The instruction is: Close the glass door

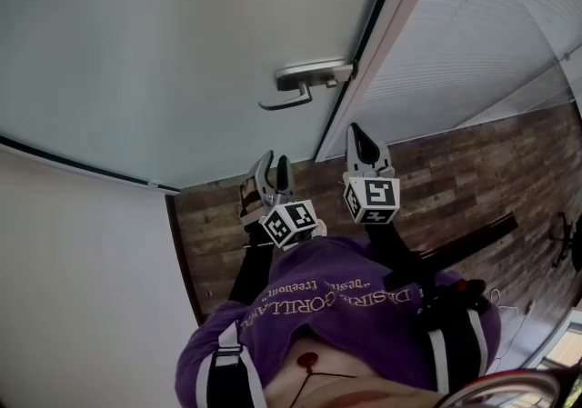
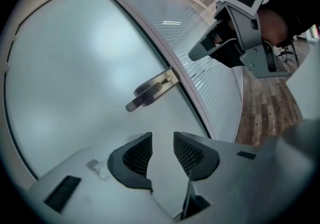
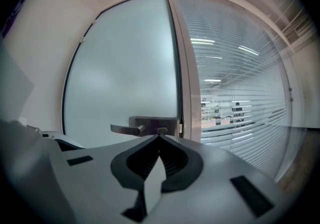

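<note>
The frosted glass door fills the upper left of the head view, its metal lever handle near the edge that lies along the pale frame. My left gripper is open and empty, below the handle and apart from it. In the left gripper view the handle is ahead of the open left gripper. My right gripper is shut with nothing in it, by the frame's foot. In the right gripper view its tips meet just in front of the handle.
A glass partition with white blinds runs to the right of the frame. Wood-pattern floor lies below. A white wall stands at the left. The person's purple shirt fills the bottom, with a dark bar beside it.
</note>
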The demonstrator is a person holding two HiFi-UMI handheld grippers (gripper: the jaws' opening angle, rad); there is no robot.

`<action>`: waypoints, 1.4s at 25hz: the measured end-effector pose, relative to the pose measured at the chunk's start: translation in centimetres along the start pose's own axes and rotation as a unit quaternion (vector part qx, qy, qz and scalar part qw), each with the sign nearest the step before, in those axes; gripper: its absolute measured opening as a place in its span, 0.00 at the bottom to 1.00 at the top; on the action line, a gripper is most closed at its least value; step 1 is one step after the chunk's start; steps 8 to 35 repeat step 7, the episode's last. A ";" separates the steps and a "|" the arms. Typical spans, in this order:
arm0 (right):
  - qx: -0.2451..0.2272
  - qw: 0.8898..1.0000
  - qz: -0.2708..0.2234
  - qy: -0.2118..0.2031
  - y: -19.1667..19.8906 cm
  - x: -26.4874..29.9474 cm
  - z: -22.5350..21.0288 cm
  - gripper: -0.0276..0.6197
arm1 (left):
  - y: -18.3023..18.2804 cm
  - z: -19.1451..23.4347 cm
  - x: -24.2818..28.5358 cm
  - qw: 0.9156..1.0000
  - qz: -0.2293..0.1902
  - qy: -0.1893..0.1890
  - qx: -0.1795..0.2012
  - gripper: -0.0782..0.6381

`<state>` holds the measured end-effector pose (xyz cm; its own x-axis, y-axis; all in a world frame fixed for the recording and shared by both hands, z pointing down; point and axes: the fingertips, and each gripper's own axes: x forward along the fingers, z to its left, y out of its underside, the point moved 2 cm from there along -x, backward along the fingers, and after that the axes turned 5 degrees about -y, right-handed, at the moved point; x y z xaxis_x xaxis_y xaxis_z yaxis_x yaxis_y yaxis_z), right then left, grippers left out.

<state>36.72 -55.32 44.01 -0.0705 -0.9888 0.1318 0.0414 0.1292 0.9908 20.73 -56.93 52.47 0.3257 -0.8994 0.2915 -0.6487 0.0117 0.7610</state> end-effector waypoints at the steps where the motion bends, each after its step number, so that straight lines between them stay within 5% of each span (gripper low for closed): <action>1: 0.001 1.000 0.001 -0.001 0.0 0.0 0.0 0.03 | 0.0 0.0 0.0 1.000 -0.001 0.001 0.000 0.30; 35: 0.001 1.000 -0.001 -0.003 -0.1 -0.2 0.0 0.03 | -0.6 0.3 0.0 1.000 -0.007 -0.003 -0.004 0.30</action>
